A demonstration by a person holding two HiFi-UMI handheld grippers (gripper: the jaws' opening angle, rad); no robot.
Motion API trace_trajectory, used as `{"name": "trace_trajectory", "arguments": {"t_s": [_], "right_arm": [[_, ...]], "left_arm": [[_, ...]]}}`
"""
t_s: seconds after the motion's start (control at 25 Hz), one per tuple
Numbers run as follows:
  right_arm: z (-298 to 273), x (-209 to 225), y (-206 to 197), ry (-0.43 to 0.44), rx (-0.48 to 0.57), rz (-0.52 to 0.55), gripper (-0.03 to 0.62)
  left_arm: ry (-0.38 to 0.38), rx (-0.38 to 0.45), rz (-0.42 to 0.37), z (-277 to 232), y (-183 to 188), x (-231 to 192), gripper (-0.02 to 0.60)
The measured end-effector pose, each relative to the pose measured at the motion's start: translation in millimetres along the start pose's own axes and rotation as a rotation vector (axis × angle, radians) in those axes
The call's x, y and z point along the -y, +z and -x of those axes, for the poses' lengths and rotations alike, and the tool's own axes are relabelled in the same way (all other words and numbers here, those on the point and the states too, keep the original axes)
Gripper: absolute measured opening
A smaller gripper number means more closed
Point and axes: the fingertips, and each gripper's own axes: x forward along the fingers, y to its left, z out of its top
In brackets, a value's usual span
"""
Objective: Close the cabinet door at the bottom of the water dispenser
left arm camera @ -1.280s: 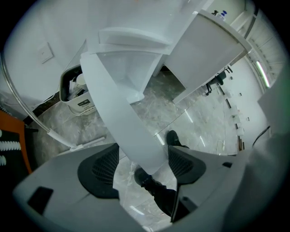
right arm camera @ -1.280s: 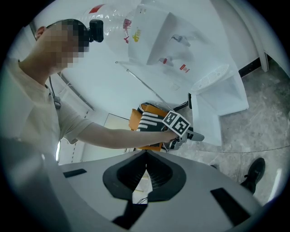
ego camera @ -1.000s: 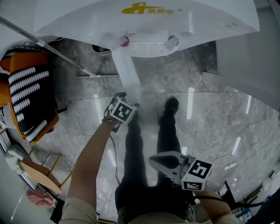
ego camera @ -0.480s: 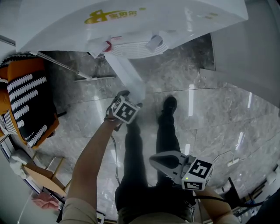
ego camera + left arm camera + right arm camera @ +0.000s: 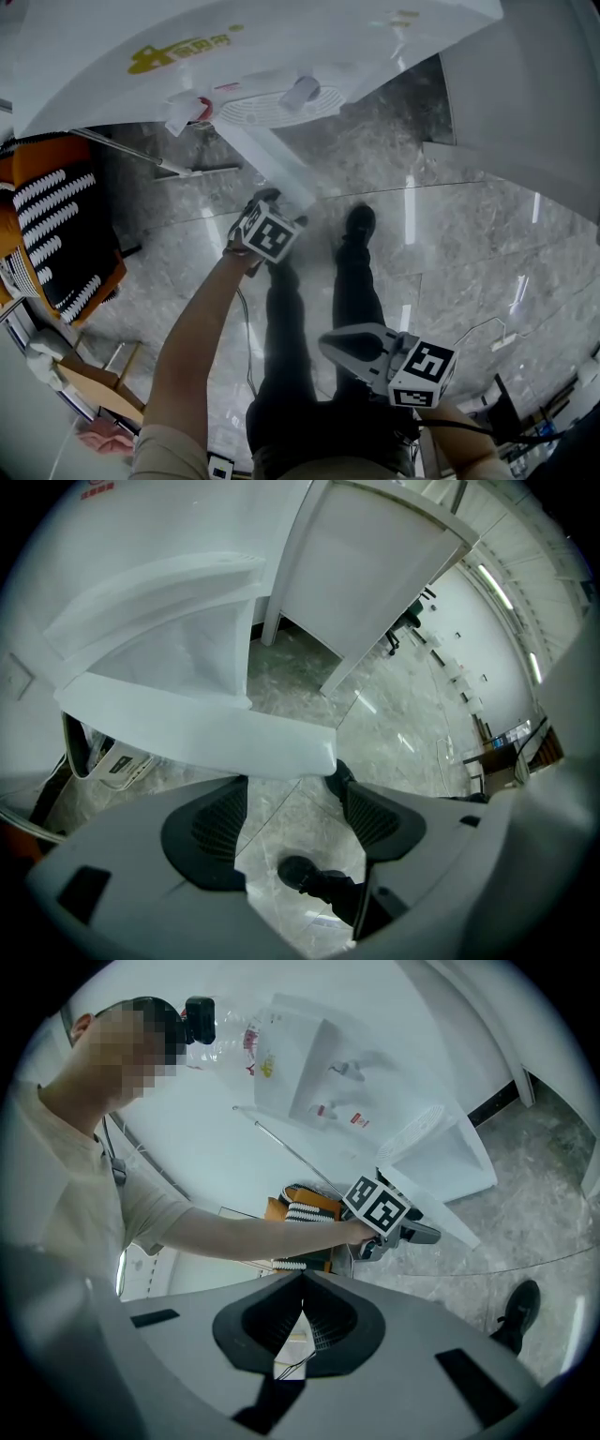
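Cabinet door [image 5: 192, 735] edge lies across the tips of the left tongs [image 5: 289, 794], jaws spread wide (contact unclear). Behind them, well clear of it, the right tongs [image 5: 302, 1321] sit pinched together, holding nothing.
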Motion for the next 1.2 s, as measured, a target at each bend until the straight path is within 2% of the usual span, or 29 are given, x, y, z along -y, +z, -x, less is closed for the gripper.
{"name": "trace_trajectory", "arguments": {"t_s": [0.64, 1.2], "right_arm": [[23.1, 15.9, 2.1, -0.016, 0.047, -0.031, 0.015], [50.1, 35.3, 1.6, -0.037, 0.078, -0.066, 0.015]], "left_arm": [[0.041, 0.038, -0.064, -14.3, 51.8, -0.3, 0.302], [0.078, 0.078, -0.030, -27.2, 92.6, -7.4, 0.302]]}}
